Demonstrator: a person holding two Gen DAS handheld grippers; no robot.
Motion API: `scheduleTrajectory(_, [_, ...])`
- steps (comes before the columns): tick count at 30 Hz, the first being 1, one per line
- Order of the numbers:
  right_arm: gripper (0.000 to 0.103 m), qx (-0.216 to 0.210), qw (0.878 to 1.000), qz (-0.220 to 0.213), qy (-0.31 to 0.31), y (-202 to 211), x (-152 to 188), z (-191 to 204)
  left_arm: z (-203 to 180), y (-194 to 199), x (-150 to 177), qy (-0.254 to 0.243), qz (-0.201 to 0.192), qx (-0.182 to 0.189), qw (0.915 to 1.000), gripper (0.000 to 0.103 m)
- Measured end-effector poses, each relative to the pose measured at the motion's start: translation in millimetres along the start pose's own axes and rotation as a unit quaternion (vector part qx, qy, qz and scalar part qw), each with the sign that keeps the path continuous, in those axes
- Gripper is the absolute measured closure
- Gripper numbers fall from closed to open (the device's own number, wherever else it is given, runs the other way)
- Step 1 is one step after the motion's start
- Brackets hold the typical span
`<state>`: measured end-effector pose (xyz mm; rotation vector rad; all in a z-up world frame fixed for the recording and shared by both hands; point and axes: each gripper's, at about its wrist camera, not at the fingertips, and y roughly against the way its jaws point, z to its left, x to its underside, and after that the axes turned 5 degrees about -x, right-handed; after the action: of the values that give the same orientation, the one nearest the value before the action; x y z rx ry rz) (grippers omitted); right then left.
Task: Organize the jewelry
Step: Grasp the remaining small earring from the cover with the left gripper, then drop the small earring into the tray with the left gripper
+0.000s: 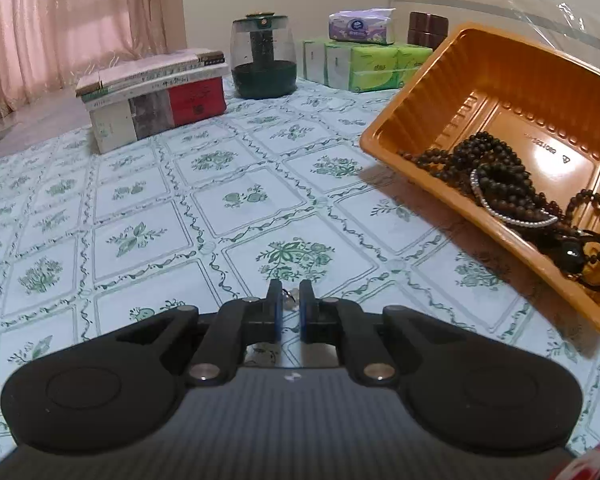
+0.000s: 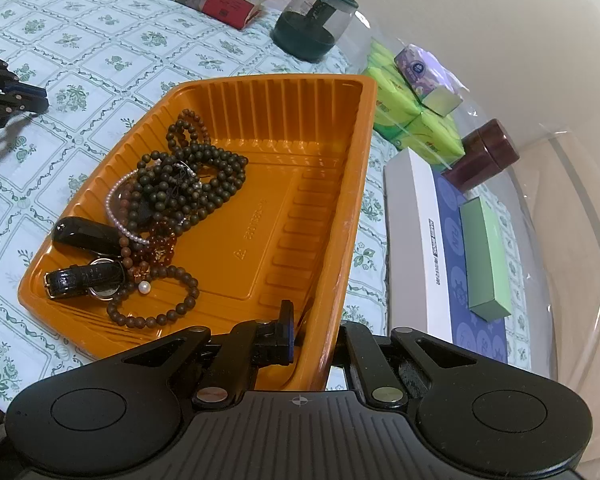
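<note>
Left tongs pinch a small piece on the desk while the right tongs clamp the tray's edge.

The left tongs point(image 1: 290, 300) sit nearly pressed together low over the floral desk point(image 1: 140, 200), a small pale, shiny item point(image 1: 290, 299) caught between the pads — too small to identify. The right tongs point(image 2: 312, 334) pinch the near wall of the orange tray point(image 2: 320, 184), which sits tilted. Inside it, toward its lower end, lie dark bead strands point(image 2: 192, 176), a pearl bracelet point(image 2: 118, 216) and a black-strapped watch point(image 2: 88, 280).
</note>
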<state>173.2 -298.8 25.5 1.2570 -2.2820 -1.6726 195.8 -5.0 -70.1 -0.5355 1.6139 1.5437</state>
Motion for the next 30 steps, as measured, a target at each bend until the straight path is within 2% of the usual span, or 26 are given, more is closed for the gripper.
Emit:
scheduleTrajectory(14, [0.098, -0.002, 1.0, -0.003, -0.003, 3, -2, -1, -22, 36, -17, 0.019, -0.021, 0.031, 0.9991, 0.096])
scheduleTrajectory(23, [0.098, -0.007, 1.0, -0.004, -0.012, 1, 1, -5, -56, 51, -39, 0.008, -0.043, 0.085, 0.9954, 0.096])
scheduleTrajectory(30, [0.098, -0.023, 0.999, -0.016, -0.034, -3, 8, -12, -99, 54, -58, -0.021, -0.054, 0.136, 0.989, 0.096])
